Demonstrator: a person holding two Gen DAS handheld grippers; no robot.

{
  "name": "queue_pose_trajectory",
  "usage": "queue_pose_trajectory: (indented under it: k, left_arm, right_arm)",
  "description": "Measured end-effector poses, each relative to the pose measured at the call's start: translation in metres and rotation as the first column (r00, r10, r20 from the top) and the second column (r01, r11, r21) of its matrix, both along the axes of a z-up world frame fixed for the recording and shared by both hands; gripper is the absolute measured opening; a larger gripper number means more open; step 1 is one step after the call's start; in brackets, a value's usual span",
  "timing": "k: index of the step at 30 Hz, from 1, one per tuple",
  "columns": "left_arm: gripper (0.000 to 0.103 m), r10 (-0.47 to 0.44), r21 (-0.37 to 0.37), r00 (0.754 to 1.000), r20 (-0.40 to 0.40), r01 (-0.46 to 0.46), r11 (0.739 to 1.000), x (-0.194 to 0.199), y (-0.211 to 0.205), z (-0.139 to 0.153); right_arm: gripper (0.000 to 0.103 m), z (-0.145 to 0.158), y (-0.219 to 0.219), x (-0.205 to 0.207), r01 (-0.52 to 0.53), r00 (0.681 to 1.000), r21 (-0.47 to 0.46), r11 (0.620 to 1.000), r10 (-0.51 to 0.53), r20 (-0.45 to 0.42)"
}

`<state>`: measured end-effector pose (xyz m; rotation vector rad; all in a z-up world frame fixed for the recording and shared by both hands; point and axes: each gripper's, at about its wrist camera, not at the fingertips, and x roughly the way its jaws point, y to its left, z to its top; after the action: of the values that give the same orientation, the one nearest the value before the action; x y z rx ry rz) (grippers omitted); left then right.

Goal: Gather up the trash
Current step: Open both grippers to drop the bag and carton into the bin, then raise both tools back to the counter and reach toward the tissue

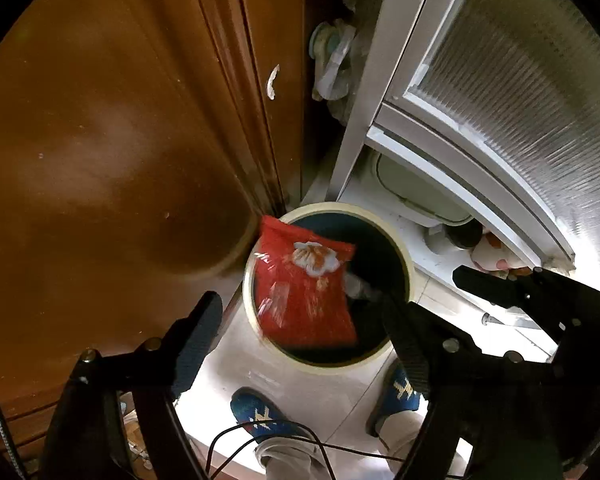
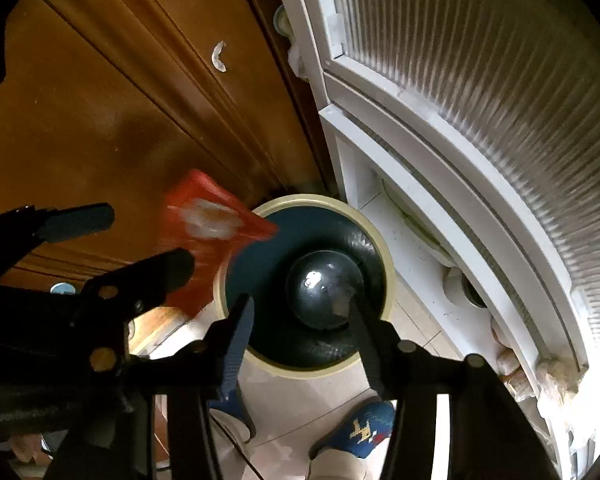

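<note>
Falling red packet above bin

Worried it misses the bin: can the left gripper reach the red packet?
Probably yes: the red packet sits just ahead of the open left gripper over the bin, nothing between, though it looks blurred.

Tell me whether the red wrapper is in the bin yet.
Not fully. The red wrapper is blurred, apparently mid-fall over the bin, its upper corner overlapping the rim; the left tongs are open and clear of it.
</note>
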<state>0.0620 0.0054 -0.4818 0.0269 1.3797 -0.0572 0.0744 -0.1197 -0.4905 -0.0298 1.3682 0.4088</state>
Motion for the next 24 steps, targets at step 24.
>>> queue_pose_trajectory:
  k: [24]
  left_arm:
    - [0.088,0.004,-0.071,0.999,0.042,-0.001,0.997,-0.034,-0.004,0.112]
  right_arm:
    - [0.052,0.104,-0.019,-0.039,0.049,0.997,-0.034,0.998,-0.051,-0.050]
